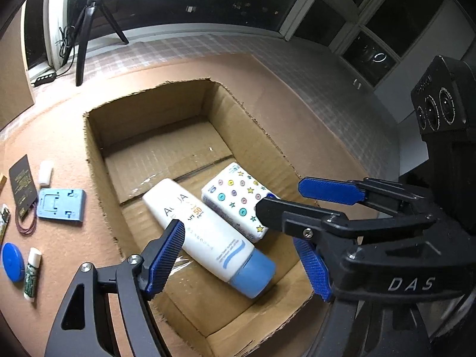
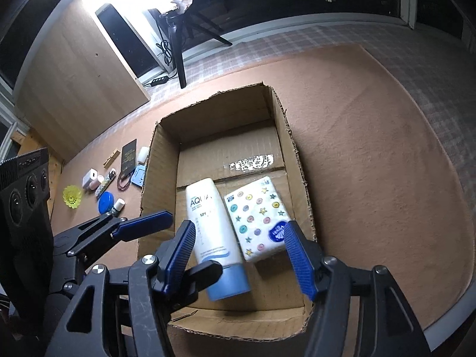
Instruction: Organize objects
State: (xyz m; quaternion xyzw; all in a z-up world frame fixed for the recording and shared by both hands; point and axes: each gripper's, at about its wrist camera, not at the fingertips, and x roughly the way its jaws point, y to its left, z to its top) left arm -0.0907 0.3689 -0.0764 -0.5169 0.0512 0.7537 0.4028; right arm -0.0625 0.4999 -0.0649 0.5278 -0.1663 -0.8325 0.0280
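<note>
We see the white sunscreen tube with a light-blue cap (image 1: 208, 235) lying flat on the floor of the open brown cardboard box (image 1: 166, 113), cap toward the near wall, and right beside it, touching or nearly so, the white tissue pack printed with coloured buttons and stars (image 1: 238, 199). Both sit in the near half of the box; the far half is bare cardboard. Our left gripper (image 1: 238, 261) hangs over the tube with jaws wide, blue pads clear of it on either side, nothing held. Our right gripper (image 2: 238, 255) hangs over the pack with jaws moderately apart, pads not pressing on anything, also nothing held. Each gripper shows in the other's view, close alongside. The box rests on a tan mat (image 2: 372, 148). Left of the box on the mat we see a cluster of small items: a light-blue plastic block (image 1: 61, 203), a dark flat card (image 1: 22, 186), a round blue lid (image 1: 12, 261), a white-capped lip-balm stick (image 1: 31, 273), and a yellow shuttlecock (image 2: 72, 197). A black tripod (image 1: 86, 29) stands beyond the mat.
</note>
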